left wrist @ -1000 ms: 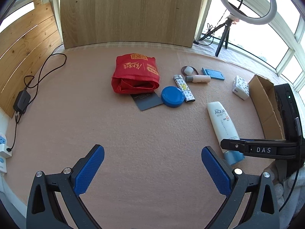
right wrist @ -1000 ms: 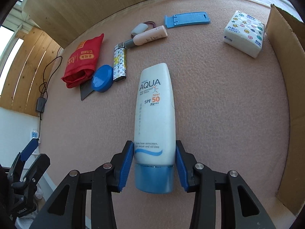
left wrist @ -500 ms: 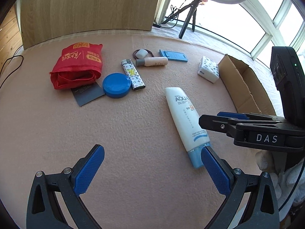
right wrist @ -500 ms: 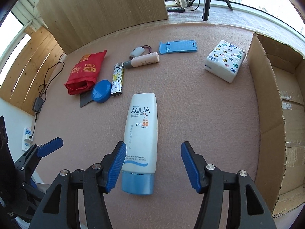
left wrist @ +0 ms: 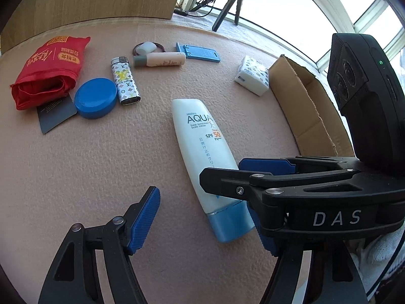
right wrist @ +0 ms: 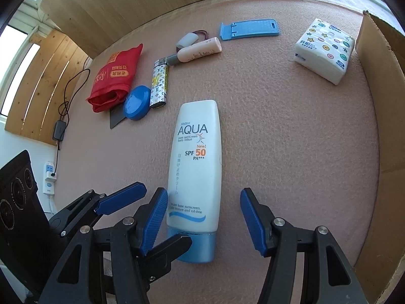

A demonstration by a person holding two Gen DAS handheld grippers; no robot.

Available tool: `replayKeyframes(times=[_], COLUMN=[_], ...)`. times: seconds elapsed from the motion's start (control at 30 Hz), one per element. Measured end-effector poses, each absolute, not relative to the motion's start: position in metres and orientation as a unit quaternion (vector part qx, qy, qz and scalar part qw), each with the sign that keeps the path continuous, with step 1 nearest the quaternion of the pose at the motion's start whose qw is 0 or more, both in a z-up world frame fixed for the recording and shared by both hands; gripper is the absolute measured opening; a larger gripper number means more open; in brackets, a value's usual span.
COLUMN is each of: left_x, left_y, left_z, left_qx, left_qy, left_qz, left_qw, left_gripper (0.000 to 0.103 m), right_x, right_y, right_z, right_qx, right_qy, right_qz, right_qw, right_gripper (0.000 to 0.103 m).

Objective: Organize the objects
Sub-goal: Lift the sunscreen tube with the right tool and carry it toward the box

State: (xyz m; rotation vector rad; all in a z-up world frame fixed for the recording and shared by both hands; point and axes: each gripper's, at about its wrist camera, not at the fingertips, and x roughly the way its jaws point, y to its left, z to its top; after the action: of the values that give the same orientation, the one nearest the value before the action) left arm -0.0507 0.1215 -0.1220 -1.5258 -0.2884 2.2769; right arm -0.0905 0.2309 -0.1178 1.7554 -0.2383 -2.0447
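A white AQUA sunscreen tube (right wrist: pixel 196 167) with a blue cap lies flat on the pink mat; it also shows in the left wrist view (left wrist: pixel 205 152). My right gripper (right wrist: pixel 203 219) is open, its jaws on either side of the tube's cap end, not touching it. My left gripper (left wrist: pixel 210 215) is open just left of it, with the tube's cap between its fingers; its right finger is hidden behind the right gripper's body (left wrist: pixel 303 192). The left gripper's fingers (right wrist: pixel 119 200) show in the right wrist view.
A red bag (right wrist: pixel 115 78), blue round lid (right wrist: pixel 136 102), patterned lighter (right wrist: pixel 159 88), small cream tube (right wrist: pixel 197 49), blue phone stand (right wrist: pixel 249 29) and tissue pack (right wrist: pixel 324 50) lie farther back. A cardboard box (right wrist: pixel 384 131) stands at the right edge.
My right gripper has let go of the sunscreen tube and opened wide. My left gripper has moved right and closer, up beside the tube's cap end.
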Motion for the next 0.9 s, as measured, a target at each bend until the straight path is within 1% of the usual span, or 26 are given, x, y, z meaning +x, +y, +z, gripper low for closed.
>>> replayKeyframes(times=[0.07,0.1,0.17,0.2,0.23,0.27,0.43,0.57,0.9], left_x=[-0.055,-0.055,-0.056,-0.056,-0.056,-0.057,-0.056,-0.053,-0.058], left_y=[0.124,0.125,0.128,0.130,0.132,0.134,0.137,0.141,0.185], left_z=[-0.126,-0.126,-0.127,-0.127,-0.127,-0.126,-0.124,-0.112,-0.064], left_qx=[-0.546,-0.546,-0.546,-0.546,-0.545,-0.545,-0.544,-0.535,-0.495], left_qy=[-0.113,-0.117,-0.119,-0.119,-0.118,-0.116,-0.114,-0.115,-0.100], left_qz=[0.807,0.805,0.802,0.801,0.801,0.801,0.803,0.808,0.827], left_qw=[0.197,0.201,0.211,0.215,0.217,0.217,0.215,0.217,0.246], left_gripper=[0.067,0.063,0.057,0.053,0.051,0.049,0.049,0.046,0.046], right_x=[-0.091,-0.091,-0.091,-0.091,-0.091,-0.090,-0.088,-0.085,-0.082], right_y=[0.230,0.229,0.227,0.227,0.226,0.226,0.228,0.234,0.276], right_z=[-0.118,-0.118,-0.119,-0.119,-0.119,-0.119,-0.117,-0.110,-0.062], right_qx=[0.634,0.634,0.634,0.635,0.635,0.636,0.635,0.628,0.589], right_qy=[-0.086,-0.085,-0.084,-0.085,-0.086,-0.087,-0.091,-0.096,-0.115], right_qz=[-0.736,-0.736,-0.735,-0.734,-0.732,-0.731,-0.732,-0.737,-0.769], right_qw=[0.220,0.222,0.225,0.227,0.229,0.232,0.231,0.233,0.217], right_gripper=[0.056,0.056,0.052,0.049,0.044,0.044,0.044,0.043,0.042])
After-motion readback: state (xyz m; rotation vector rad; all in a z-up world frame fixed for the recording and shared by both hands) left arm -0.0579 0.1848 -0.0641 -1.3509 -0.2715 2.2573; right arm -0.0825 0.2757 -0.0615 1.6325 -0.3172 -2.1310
